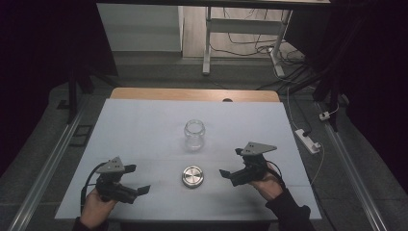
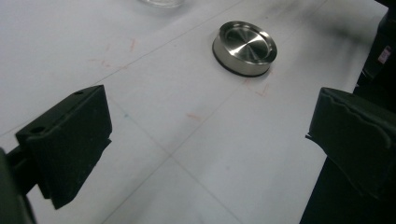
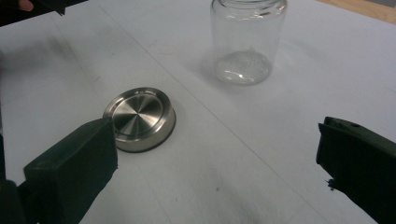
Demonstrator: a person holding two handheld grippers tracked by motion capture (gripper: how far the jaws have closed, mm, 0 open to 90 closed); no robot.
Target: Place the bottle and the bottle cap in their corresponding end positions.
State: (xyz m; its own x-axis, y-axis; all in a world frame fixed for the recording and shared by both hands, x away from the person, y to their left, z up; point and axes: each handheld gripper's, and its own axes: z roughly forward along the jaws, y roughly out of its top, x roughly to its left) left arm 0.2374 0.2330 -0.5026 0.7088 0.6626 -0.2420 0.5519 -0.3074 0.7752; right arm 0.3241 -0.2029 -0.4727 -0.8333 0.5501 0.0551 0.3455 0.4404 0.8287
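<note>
Judging by how things lie, the work has barely begun: the metal lid lies flat on the white table, well apart from the open glass jar that stands upright farther from the person, so capping the jar looks to be the job and all of it is left; the left gripper hovers near the table's near edge with its jaws spread and nothing between them; the right gripper sits on the lid's other side, likewise spread and empty (its own camera shows the lid just beyond one jaw and the jar farther off); neither touches anything yet. Between lid and jar the table is bare, so nothing blocks a lift across. Beyond the table, a power strip and loose cables lie on the floor, well clear of the work.
</note>
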